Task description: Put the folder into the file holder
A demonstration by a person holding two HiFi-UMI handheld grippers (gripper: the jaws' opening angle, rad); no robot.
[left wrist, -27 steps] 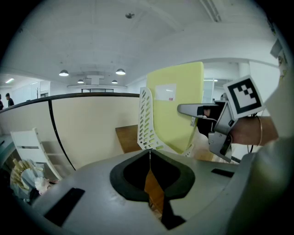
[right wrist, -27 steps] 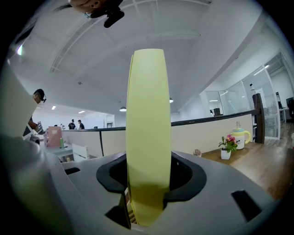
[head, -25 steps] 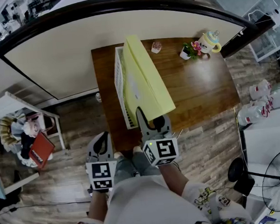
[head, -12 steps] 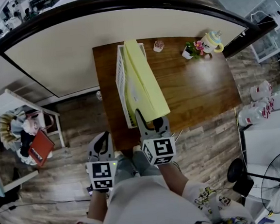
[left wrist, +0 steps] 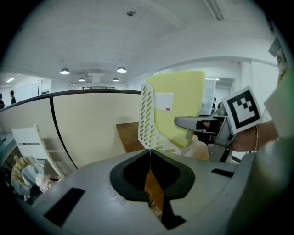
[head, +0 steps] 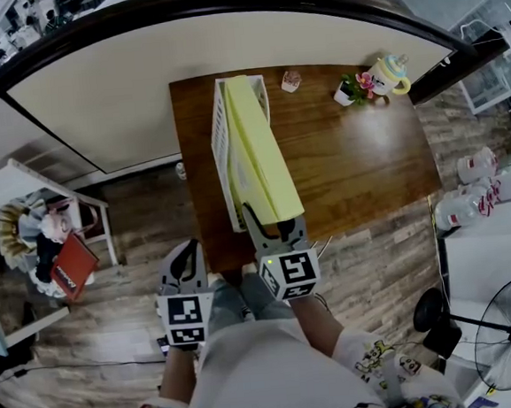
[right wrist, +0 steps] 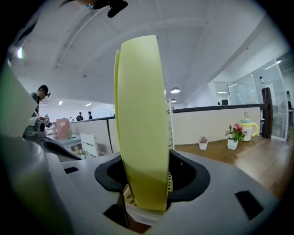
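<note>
The pale yellow folder [head: 253,150] looks light, thin and stiff enough to stand on edge, yet likely to flex and slip. I judge its near lower edge the sound place to hold it, and the right gripper [head: 271,228] has its jaws clenched there, while the left gripper [head: 183,265] hangs at lower left, off the worktop [head: 359,163], jaws pressed together on nothing. Against a second ago the folder, at upper centre, has swung from a broad rightward lean to nearly edge-on, and its far end now seems to sit inside the white file holder [head: 220,148].
</note>
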